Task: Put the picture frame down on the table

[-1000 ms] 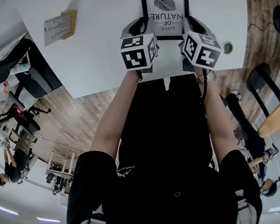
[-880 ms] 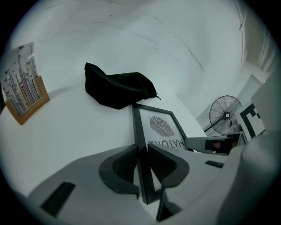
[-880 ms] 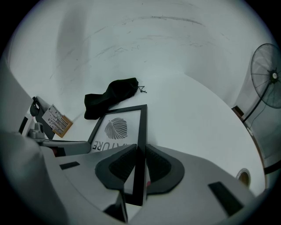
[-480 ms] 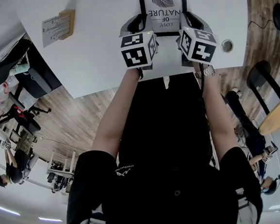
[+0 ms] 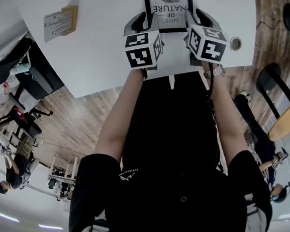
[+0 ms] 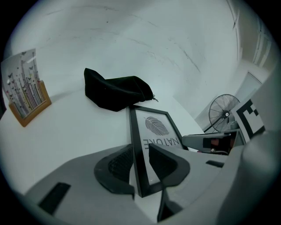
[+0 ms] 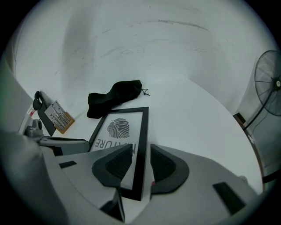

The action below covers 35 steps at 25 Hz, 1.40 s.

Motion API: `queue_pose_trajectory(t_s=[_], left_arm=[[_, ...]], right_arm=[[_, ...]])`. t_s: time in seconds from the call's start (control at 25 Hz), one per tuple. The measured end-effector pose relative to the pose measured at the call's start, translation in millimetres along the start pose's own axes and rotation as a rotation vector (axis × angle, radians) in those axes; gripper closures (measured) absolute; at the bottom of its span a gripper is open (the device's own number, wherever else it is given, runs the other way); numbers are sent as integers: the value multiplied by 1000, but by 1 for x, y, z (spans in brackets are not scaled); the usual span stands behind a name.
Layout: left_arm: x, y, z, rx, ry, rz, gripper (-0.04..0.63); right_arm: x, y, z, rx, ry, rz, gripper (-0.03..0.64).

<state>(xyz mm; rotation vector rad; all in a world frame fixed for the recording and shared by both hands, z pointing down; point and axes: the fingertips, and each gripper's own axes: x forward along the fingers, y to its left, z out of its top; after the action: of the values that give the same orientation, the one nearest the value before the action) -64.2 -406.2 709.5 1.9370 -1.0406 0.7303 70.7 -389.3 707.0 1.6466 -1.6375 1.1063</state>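
Observation:
A black picture frame with a leaf print and the word NATURE lies low over the white table, at the far middle in the head view. My left gripper is shut on its left rail, and my right gripper is shut on its right rail. In the left gripper view the frame runs away from the jaws, which straddle its left rail. The right gripper view shows the frame with its right rail between the pads. Whether the frame's underside touches the table is hidden.
A black cloth pouch lies just beyond the frame. A wooden card holder with a printed card stands at the far left of the table. A round grommet sits near the table's right edge. A floor fan stands off the table.
Both grippers have carried the frame farther out over the table, away from the person. Their hold on its two side rails is unchanged.

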Motion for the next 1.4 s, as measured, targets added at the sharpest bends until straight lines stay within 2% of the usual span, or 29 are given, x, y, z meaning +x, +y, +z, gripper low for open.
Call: queue_pose_trajectory(t_s=[0.16,0.32,0.48,0.56,0.76,1.04,1.4], left_arm=[[-13,1,-1,4,-25,52,506],[-25,3,-10,-6,-32,75,566],[-36,2,-18,-7,-46,108,588],[-42,0,-25,-5,-55,122,588],[-59,-18,-41,-29,-90,103,589],[-78,-42,-64,-8,-121,95,588],[-104,-88,-90,15,-164,127,589]], right_arm=[[-11,1,-3,3,-7,11,505],[-21,1,-10,-11,-20,6,567],[-31,1,-18,-18,-31,14,617],[-37,2,-24,-21,-40,26,617],[-55,2,-41,-27,-50,57,617],[-79,-2,-63,-53,-52,99,618],[-119,-24,-89,-92,-66,131,618]])
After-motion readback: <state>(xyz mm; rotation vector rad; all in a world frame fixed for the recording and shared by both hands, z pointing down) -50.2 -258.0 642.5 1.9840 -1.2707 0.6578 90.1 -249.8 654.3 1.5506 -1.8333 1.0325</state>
